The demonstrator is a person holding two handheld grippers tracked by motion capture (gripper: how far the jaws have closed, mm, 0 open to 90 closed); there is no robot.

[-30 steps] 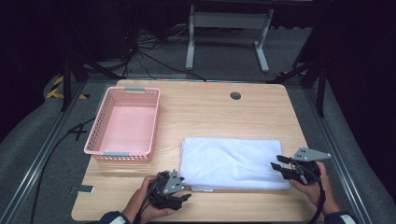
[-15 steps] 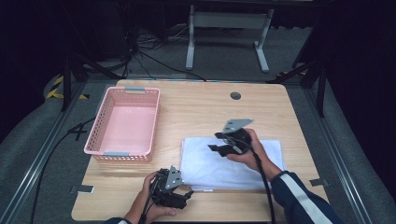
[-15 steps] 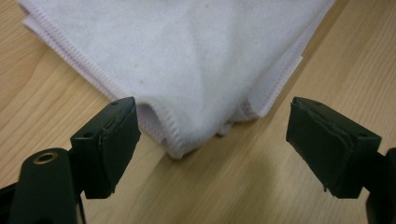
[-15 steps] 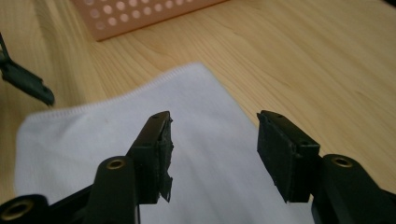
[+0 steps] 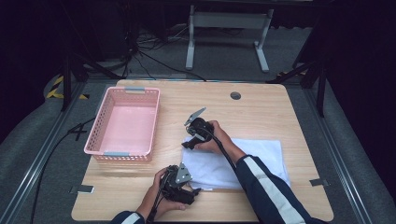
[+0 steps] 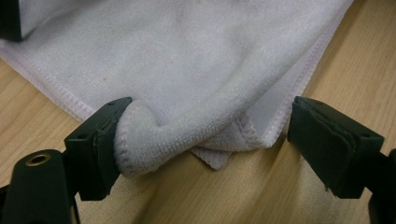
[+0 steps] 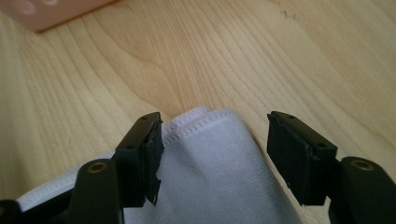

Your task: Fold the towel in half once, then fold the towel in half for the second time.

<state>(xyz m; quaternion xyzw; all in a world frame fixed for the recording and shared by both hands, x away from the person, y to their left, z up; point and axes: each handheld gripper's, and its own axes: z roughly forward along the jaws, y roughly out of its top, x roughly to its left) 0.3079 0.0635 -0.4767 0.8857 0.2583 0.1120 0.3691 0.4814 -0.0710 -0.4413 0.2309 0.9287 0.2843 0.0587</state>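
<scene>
A white folded towel (image 5: 261, 156) lies flat on the wooden table (image 5: 280, 107). My left gripper (image 5: 193, 190) is low at the towel's near left corner. In the left gripper view its jaws (image 6: 205, 121) stand open after just widening, with the bunched towel corner (image 6: 187, 135) loose between them, resting against the left pad (image 6: 100, 140). My right gripper (image 5: 187, 143) sits over the towel's far left corner. Its jaws (image 7: 215, 135) have also just been opening and stand open around the stitched corner (image 7: 210, 177), with neither pad pressing on it.
An empty pink plastic basket (image 5: 97, 133) stands on the left part of the table, close to the right gripper; its edge (image 7: 56, 9) shows in the right gripper view. A round cable hole (image 5: 235, 95) is at the table's back. Metal stand legs (image 5: 226, 21) are on the floor behind.
The right hand swept from the towel's right edge across to its far left corner. The left hand stayed at the near left corner, shifting slightly.
</scene>
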